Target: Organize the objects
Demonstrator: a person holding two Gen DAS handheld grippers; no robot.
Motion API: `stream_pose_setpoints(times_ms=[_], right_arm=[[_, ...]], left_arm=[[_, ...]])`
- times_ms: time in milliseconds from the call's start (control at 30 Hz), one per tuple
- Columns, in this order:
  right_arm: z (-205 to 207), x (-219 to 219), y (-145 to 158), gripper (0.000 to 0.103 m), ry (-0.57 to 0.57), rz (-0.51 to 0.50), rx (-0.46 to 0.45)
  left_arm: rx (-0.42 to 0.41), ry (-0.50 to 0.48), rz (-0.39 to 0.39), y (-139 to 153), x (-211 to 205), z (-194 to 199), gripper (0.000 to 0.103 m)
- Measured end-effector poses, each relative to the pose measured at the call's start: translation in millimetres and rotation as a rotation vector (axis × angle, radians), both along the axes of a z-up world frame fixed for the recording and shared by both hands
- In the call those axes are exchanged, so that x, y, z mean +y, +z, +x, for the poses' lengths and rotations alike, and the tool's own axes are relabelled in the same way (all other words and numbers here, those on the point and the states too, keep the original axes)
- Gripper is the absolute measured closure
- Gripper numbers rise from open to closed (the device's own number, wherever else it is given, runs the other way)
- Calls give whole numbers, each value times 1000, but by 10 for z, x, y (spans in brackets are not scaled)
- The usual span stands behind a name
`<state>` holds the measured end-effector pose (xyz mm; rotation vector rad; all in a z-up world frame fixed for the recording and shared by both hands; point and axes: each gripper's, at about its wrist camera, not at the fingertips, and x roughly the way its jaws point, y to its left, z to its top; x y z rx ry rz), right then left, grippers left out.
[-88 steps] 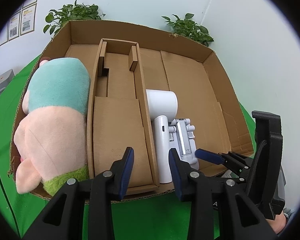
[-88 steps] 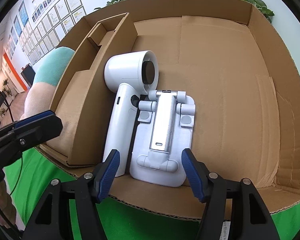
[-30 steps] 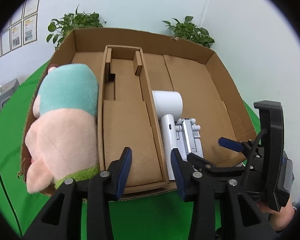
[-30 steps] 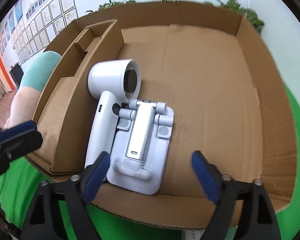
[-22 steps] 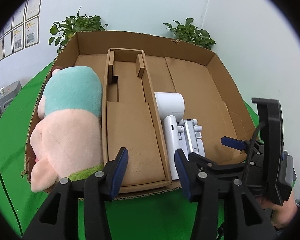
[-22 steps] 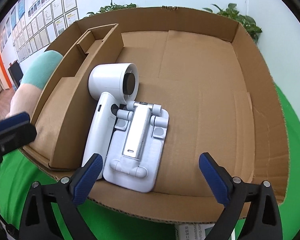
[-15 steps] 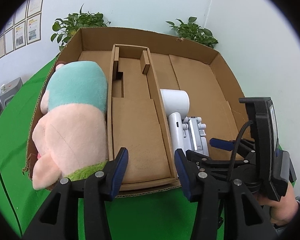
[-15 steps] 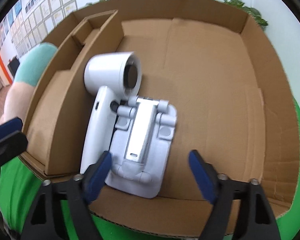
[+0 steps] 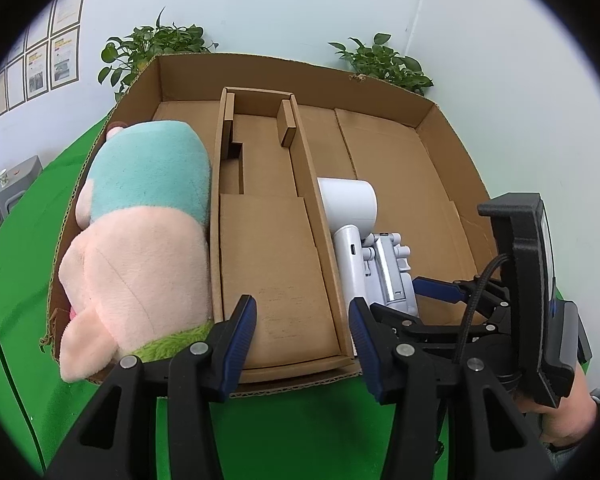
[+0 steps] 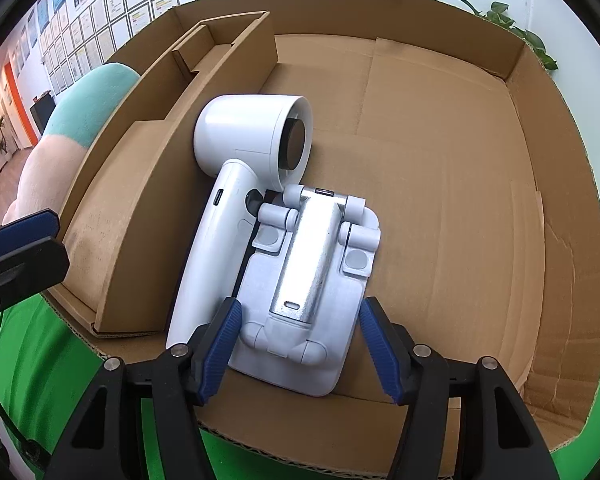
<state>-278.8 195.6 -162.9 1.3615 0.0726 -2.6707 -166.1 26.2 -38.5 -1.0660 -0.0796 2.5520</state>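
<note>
I hold my right claw (image 10: pixel 300 344) tilted steeply down over the near wall of the cardboard box (image 10: pixel 440 200), its blue fingers (image 10: pixel 224 340) straddling the near end of the white folding stand (image 10: pixel 312 280); the jaws have just been closing, the stand sits between them, and I cannot tell whether the pads touch its sides. My left claw (image 9: pixel 302 336) points down at a shallower angle just outside the box's near edge, its jaws partly spread with nothing between them, above the green surface (image 9: pixel 292 432). A hand (image 9: pixel 568 412) grips the right claw's body at the lower right of the left view. In the box I count three things: one plush pig (image 9: pixel 140 240) filling the left compartment, one white hair dryer (image 10: pixel 236 200) lying against the cardboard divider insert (image 9: pixel 268 248), and the one stand touching the dryer's handle. The middle insert holds nothing. Two potted plants (image 9: pixel 152 48) stand behind the box.
</note>
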Motion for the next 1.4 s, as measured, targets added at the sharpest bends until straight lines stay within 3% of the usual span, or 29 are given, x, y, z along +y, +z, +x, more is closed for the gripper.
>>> stream_pose_setpoints(times_ms=[33, 133, 200, 267, 367, 533, 833, 867, 933, 1000, 1100, 1133, 1167, 1200, 1233, 1400], right_arm=[[3, 8, -1, 40, -9, 3, 0], [75, 50, 55, 16, -52, 19, 40], [198, 62, 134, 0, -72, 32, 96], [367, 75, 218, 1, -98, 42, 153], [630, 101, 309, 1, -132, 46, 217], [1231, 107, 430, 1, -155, 67, 314], [1886, 145, 639, 1, -149, 67, 383], [1861, 157, 630, 1, -144, 55, 378], [1942, 232, 621, 1, -137, 26, 373], [1987, 290, 590, 0, -134, 17, 369], [2062, 383, 507, 0, -126, 4, 341], [2102, 430, 467, 0, -125, 2, 324], [2122, 463, 427, 0, -125, 5, 311], [2171, 515, 373, 0, -123, 16, 289], [2209, 550, 337, 0, -124, 27, 274], [2401, 734, 131, 0, -109, 131, 172]], left_arm=[[7, 1, -4, 15, 1, 8, 56], [30, 1, -9, 57, 1, 46, 54], [68, 9, -16, 102, 1, 108, 44], [121, 23, -31, 159, 13, 204, 39], [199, 66, -87, 214, 61, 359, 23], [260, 117, -118, 227, 112, 584, 23], [251, 141, -144, 169, 96, 756, 23], [242, 130, -147, 156, 94, 765, 24], [217, 115, -151, 124, 99, 774, 43], [182, 100, -162, 68, 101, 770, 85], [166, 97, -183, -1, 113, 788, 86], [170, 95, -174, -8, 109, 802, 83], [168, 93, -168, -17, 106, 812, 62], [165, 87, -163, -25, 107, 820, 27], [167, 77, -148, -28, 102, 841, 17], [164, 5, -106, -53, 117, 955, 17]])
